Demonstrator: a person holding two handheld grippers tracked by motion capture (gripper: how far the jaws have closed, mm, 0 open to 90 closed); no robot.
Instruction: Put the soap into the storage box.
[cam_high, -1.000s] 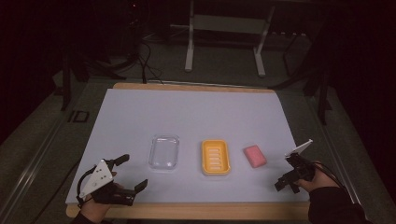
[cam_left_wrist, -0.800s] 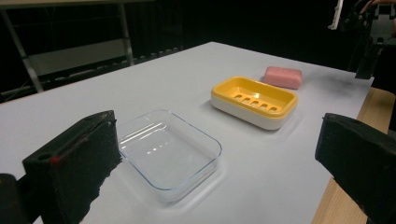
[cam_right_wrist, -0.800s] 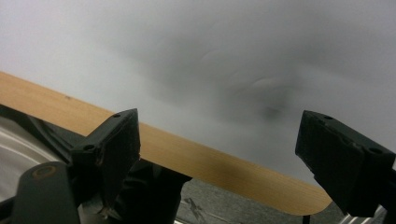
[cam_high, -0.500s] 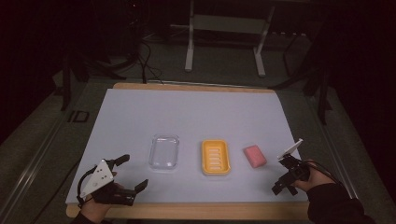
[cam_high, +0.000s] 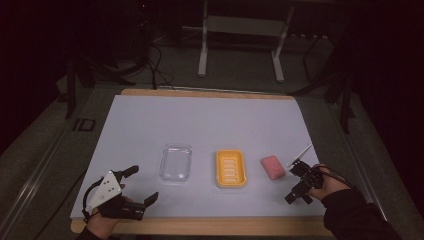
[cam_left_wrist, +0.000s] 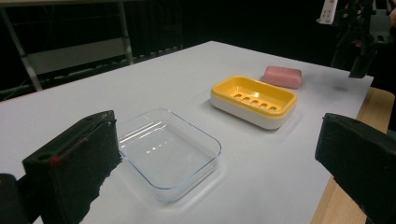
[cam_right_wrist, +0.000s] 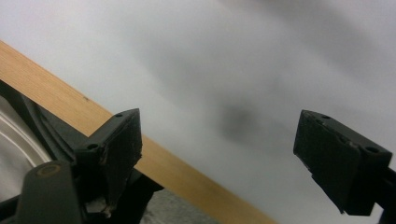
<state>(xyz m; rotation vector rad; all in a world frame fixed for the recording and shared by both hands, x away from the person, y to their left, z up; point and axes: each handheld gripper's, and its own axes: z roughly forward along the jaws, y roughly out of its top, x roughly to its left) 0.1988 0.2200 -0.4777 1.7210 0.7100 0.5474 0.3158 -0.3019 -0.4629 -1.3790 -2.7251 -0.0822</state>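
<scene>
Three things lie in a row on the white table: a clear glass dish (cam_high: 176, 163), a yellow soap dish (cam_high: 230, 168) and a pink soap bar (cam_high: 272, 166). My left gripper (cam_high: 142, 183) rests near the front left corner, open and empty, and looks across the glass dish (cam_left_wrist: 168, 149) towards the yellow dish (cam_left_wrist: 254, 100) and the soap (cam_left_wrist: 282, 77). My right gripper (cam_high: 299, 190) hovers just right of the soap, tilted down at the table. Its jaws stand wide apart with nothing between them (cam_right_wrist: 219, 154). It also appears far off in the left gripper view (cam_left_wrist: 359, 37).
The table's wooden front edge (cam_high: 210, 226) runs just in front of both grippers and crosses the right gripper view (cam_right_wrist: 56, 95). A metal stand (cam_high: 240, 30) is on the dark floor beyond the table. Bare white surface (cam_high: 200, 120) stretches behind the three objects.
My right gripper has shifted slightly left, closer to the soap, and tipped further down. The left gripper and the three objects have not moved.
</scene>
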